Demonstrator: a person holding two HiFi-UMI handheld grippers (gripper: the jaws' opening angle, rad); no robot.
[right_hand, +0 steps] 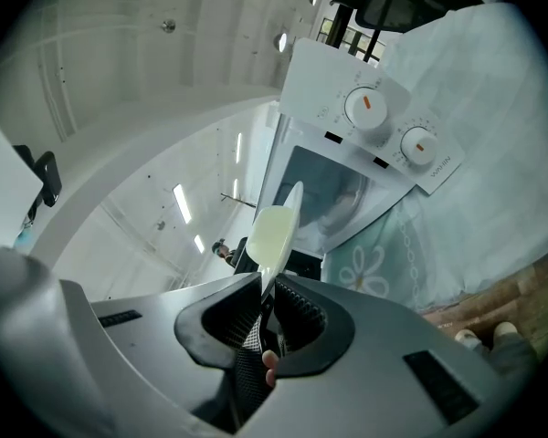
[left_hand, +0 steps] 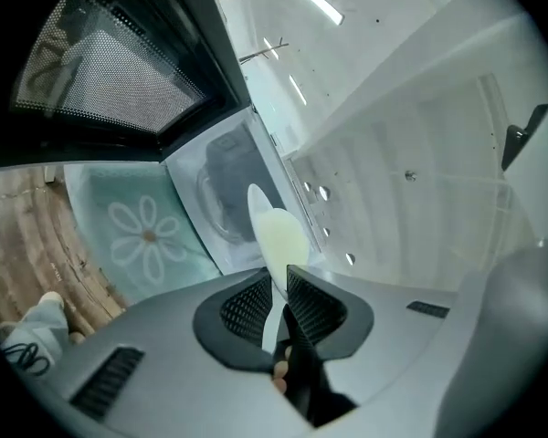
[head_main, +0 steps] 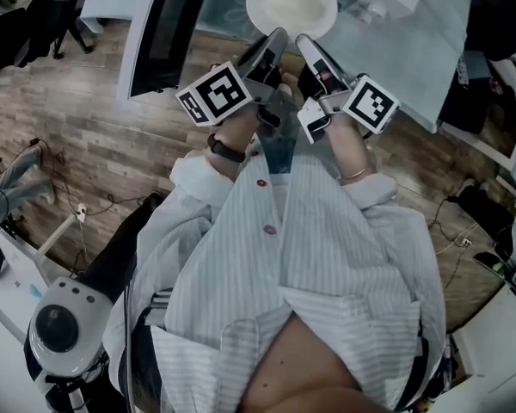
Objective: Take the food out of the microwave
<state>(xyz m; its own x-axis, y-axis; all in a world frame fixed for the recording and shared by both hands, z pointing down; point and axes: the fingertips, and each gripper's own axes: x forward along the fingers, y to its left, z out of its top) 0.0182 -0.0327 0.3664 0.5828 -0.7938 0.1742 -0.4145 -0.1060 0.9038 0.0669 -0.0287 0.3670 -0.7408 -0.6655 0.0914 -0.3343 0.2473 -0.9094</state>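
two grippers share one load here. the left gripper [left_hand: 276, 292] and the right gripper [right_hand: 268, 292] each pinch the rim of the white plate [head_main: 254, 9], with the ribbed pads pressed on the thin edge from both faces, so neither claw is spread and neither is empty. the plate carries a pale, flat portion of food [head_main: 292, 0]. it is held in the air in front of the person, near the table with the daisy cloth [right_hand: 374, 272] and apart from the microwave [right_hand: 347, 167], whose door [left_hand: 100, 71] stands open at the left. as i judge it, the food is already out of the cavity, and the step in hand is to carry it away and put it down.

to do this well, both hands should move as one, at the same speed and the same height, so that the plate is not twisted or pulled between the two grips. the grips sit close together on the near rim, so the far side hangs free and can tip down; i would hold the rim level and go slowly. neither grip should loosen before the plate rests fully on a surface. the open door is near, so the path should pass well apart from it. where the plate will be set down, i cannot tell.
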